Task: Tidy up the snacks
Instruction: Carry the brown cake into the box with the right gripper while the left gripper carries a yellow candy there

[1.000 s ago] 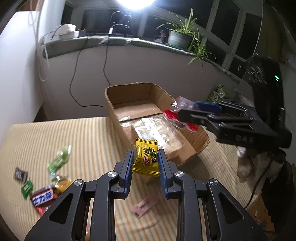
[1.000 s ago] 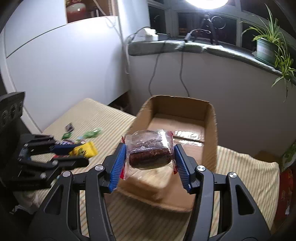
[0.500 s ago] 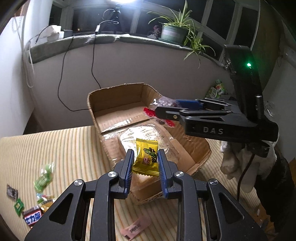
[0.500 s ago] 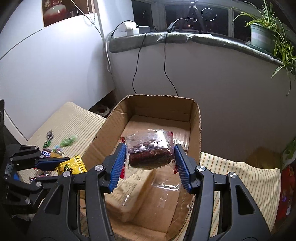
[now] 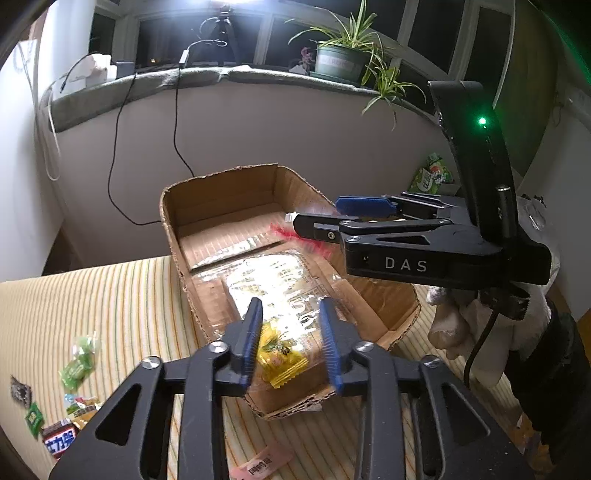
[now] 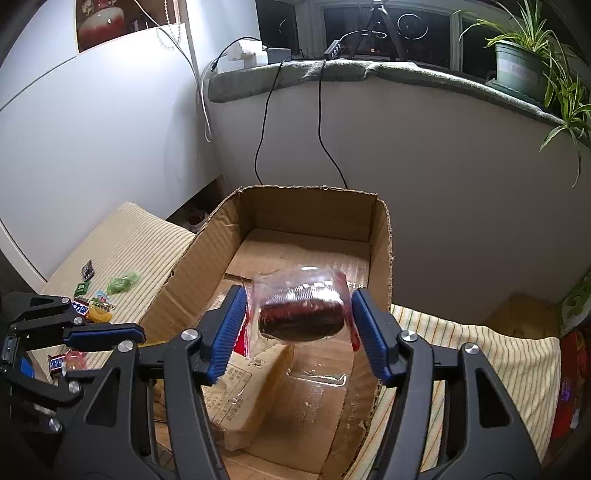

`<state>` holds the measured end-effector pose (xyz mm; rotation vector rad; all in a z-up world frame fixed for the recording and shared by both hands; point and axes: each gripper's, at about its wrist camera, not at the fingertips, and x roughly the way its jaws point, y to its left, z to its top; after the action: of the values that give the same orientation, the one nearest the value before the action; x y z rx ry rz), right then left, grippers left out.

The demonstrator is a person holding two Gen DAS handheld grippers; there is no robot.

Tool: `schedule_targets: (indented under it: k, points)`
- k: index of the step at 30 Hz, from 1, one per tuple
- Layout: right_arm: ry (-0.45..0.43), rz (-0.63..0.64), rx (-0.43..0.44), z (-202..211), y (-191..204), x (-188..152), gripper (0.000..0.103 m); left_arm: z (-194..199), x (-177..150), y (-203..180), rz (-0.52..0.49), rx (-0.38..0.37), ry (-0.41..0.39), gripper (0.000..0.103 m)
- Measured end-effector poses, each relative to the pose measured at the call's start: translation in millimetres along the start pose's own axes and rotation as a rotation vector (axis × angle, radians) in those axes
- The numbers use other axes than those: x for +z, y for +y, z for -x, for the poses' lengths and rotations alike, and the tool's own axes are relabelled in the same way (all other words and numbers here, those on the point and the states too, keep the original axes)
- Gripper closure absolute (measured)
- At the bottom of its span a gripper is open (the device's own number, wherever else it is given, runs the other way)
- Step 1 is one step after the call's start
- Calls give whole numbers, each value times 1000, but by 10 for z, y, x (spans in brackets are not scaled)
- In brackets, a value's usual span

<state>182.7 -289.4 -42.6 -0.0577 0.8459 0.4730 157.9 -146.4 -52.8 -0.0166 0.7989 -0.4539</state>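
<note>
Releasing snacks above cardboard box (image 6: 325, 218) (both grippers).

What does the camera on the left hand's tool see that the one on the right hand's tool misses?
Only the left view shows the yellow candy packet between its own fingers, their jaws just opened, and a pink wrapper on the striped cloth. Only the right view shows the dark cake in clear wrap, loose between blue fingers, and a wall picture. Both show the cardboard box, the potted plant and scattered sweets.
</note>
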Motion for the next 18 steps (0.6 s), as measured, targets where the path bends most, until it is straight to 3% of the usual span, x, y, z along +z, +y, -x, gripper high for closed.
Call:
schedule_targets:
  k: [1, 4, 18]
  points:
    - [-1, -1, -2, 7, -3, 3, 37, 1, 0, -3, -2, 2, -1, 63]
    - [-11, -5, -11, 41, -2, 7, 28, 32, 6, -15, -7, 5, -9, 61]
    - [-45, 9, -19, 370, 223, 1, 28, 462, -106, 19, -12, 13, -62, 61]
